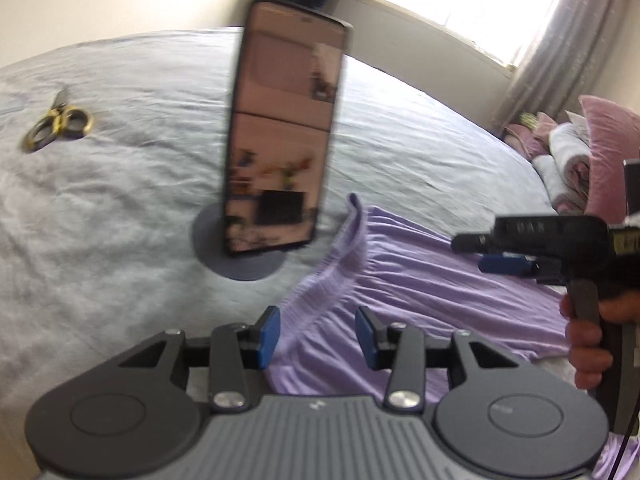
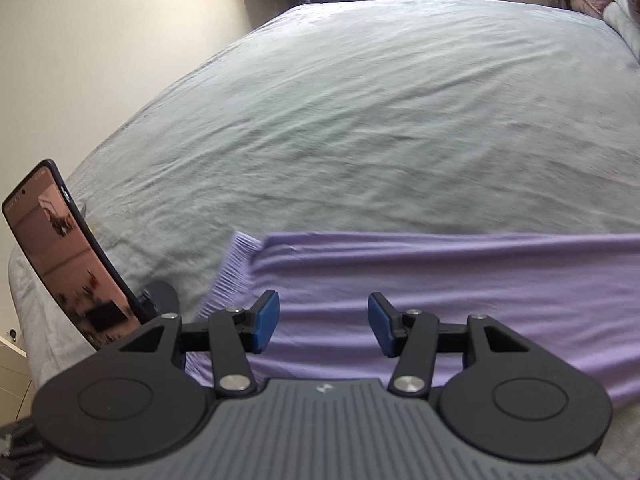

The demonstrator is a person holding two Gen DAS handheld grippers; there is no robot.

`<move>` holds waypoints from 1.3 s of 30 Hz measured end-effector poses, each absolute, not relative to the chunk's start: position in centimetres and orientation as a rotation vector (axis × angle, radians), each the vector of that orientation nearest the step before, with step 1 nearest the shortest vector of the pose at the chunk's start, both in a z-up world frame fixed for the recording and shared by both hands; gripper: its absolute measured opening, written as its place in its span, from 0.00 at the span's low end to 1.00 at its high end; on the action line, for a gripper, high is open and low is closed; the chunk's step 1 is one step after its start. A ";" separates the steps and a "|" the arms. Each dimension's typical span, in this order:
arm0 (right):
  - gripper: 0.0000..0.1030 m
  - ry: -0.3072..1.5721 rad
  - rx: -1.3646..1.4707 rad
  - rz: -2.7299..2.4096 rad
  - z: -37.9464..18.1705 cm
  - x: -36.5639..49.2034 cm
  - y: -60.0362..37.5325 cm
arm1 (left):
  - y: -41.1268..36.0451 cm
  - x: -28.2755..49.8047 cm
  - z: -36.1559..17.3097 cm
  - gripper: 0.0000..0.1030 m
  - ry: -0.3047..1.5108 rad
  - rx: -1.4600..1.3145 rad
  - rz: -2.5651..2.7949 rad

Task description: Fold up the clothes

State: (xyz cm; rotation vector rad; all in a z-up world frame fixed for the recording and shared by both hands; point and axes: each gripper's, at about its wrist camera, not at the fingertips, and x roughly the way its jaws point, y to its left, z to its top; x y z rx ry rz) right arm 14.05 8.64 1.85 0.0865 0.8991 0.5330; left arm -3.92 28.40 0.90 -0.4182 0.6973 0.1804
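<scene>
Two tongs hover above a bed [image 1: 120,208] covered by a pale grey sheet. At the far left of the left wrist view, scissors [image 1: 58,124] with gold handles lie on the sheet, well apart from everything else. Next comes a phone [image 1: 282,124], upright on a round dark stand [image 1: 236,258] with its lit screen facing the camera. Just right of the stand lies the lilac garment [image 1: 420,284], spread on the bed with its ribbed waistband [image 1: 340,256] nearest the stand and partly raised. The left tongs [image 1: 318,336] stand open above the waistband end, blue pads apart and nothing pinched between them. Further right, the right tongs [image 1: 476,254] appear side-on over the cloth, with a hand [image 1: 588,344] around the grip. At the far right, pink and white pillows [image 1: 584,156] are piled beneath a curtained window [image 1: 472,0].

In the right wrist view, the phone [image 2: 68,256] leans at the left edge. The garment [image 2: 460,284] stretches in a flat band from the waistband [image 2: 232,272] to the right edge. The right tongs [image 2: 324,324] are open above it, pads clear of the cloth.
</scene>
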 end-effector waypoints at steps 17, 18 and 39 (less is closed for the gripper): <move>0.46 0.928 0.124 0.590 0.0 9.2 -5.0 | 20.0 -1.9 -0.6 0.40 0.770 -0.297 -0.142; 0.46 0.926 0.123 0.607 0.0 8.8 -5.3 | 19.7 -2.0 -0.7 0.39 0.770 -0.287 -0.168; 0.01 0.787 -0.021 0.551 -0.2 9.4 -5.5 | 12.6 -6.1 -2.9 0.29 0.826 0.020 -0.757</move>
